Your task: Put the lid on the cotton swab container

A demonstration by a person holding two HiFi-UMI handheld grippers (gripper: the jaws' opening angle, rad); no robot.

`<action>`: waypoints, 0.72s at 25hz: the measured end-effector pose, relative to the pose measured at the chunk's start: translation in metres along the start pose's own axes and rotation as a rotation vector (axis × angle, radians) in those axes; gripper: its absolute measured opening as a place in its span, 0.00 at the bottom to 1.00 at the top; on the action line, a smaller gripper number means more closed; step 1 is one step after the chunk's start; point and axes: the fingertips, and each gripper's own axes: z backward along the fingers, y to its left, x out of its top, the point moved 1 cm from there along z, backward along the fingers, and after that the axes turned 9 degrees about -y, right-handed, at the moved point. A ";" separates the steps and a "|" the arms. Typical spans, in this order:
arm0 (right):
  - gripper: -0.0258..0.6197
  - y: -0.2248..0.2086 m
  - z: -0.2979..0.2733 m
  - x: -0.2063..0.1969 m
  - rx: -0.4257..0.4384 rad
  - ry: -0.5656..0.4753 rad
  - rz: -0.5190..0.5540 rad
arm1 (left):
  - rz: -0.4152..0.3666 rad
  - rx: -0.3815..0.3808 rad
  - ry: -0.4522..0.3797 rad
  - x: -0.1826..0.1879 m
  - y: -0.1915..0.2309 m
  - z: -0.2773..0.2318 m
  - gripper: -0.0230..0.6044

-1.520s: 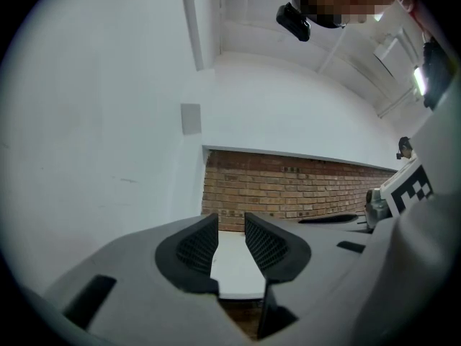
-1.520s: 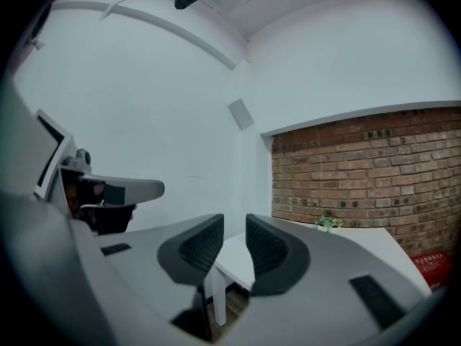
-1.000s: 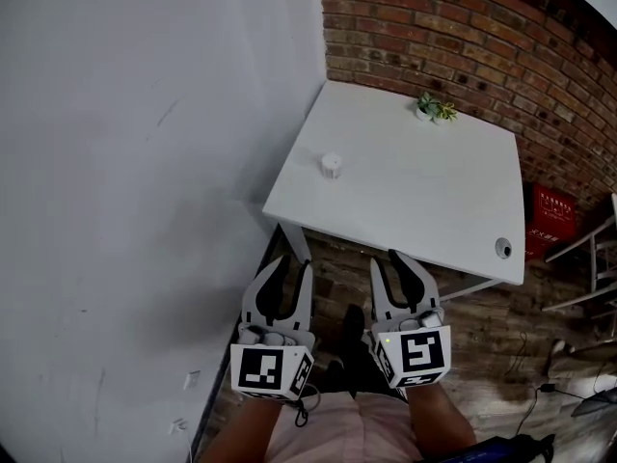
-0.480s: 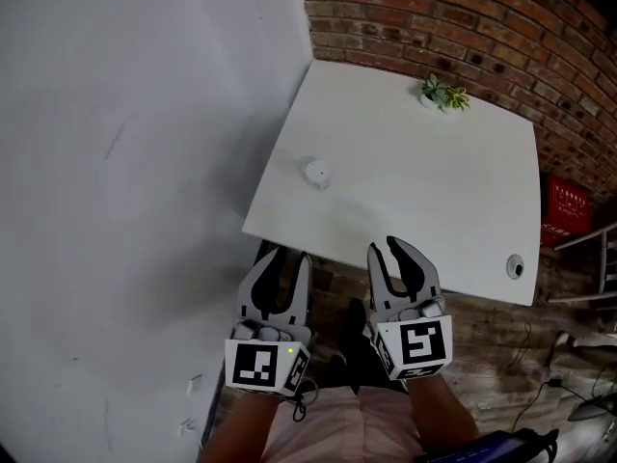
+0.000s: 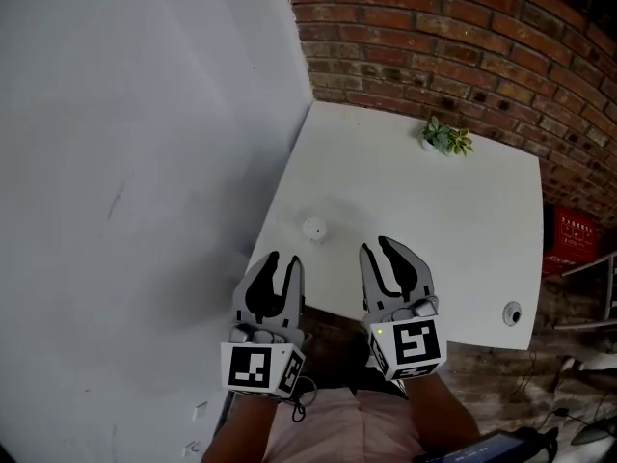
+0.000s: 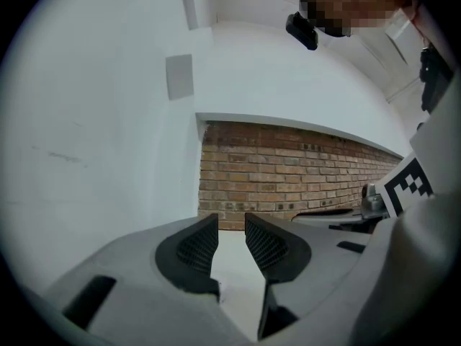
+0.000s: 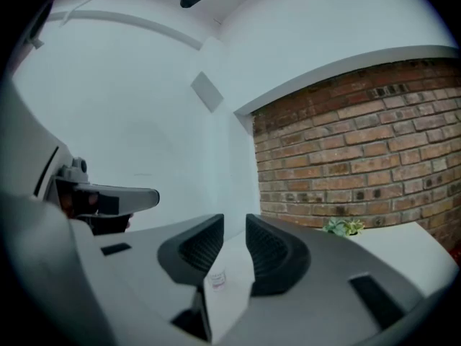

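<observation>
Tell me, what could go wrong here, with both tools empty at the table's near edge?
1. The container is small and stands near the left edge of the table. A clumsy nudge from the left tool or right tool might tip it or push it off.
2. It is white on a white table, so its place may be easy to misjudge.
3. I can't make out a separate lid, so finding it may take time.

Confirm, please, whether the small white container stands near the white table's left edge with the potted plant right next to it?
Not quite. The small white container does stand near the white table's left edge, but the potted plant is not next to it: it stands well apart, at the far edge by the brick wall. The head view shows this.
</observation>
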 end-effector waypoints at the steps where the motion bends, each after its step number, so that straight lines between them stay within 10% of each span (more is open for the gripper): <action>1: 0.20 -0.003 -0.004 0.004 0.002 -0.007 0.003 | -0.001 0.002 -0.006 0.003 0.001 -0.004 0.23; 18: 0.20 -0.003 -0.055 0.012 -0.004 -0.016 0.027 | 0.031 0.022 -0.008 0.001 0.045 -0.033 0.23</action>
